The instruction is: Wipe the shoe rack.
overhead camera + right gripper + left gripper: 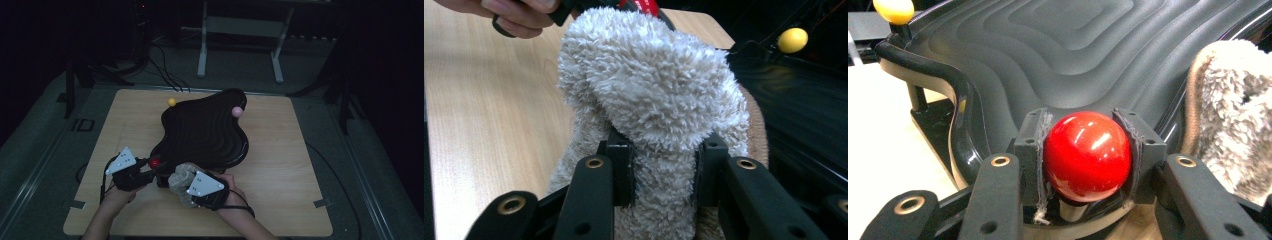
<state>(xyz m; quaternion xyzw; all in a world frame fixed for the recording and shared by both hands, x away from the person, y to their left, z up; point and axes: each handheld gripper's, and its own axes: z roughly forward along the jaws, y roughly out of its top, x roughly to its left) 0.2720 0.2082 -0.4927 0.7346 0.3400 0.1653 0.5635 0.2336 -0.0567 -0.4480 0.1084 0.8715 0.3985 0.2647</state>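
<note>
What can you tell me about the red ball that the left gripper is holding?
The red ball is glossy and smooth, like hard plastic or lacquer, with bright highlights on top. It sits on a short dark stem at the near edge of the black ridged tray, as a knob on it. The left gripper is shut on it, one padded jaw pressed against each side. A fluffy beige cloth, held by the right gripper, hangs close beside it; whether they touch is unclear.

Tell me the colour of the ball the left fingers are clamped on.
Glossy red. The ball shows best in the left gripper view, pinched between the fingers.
</note>
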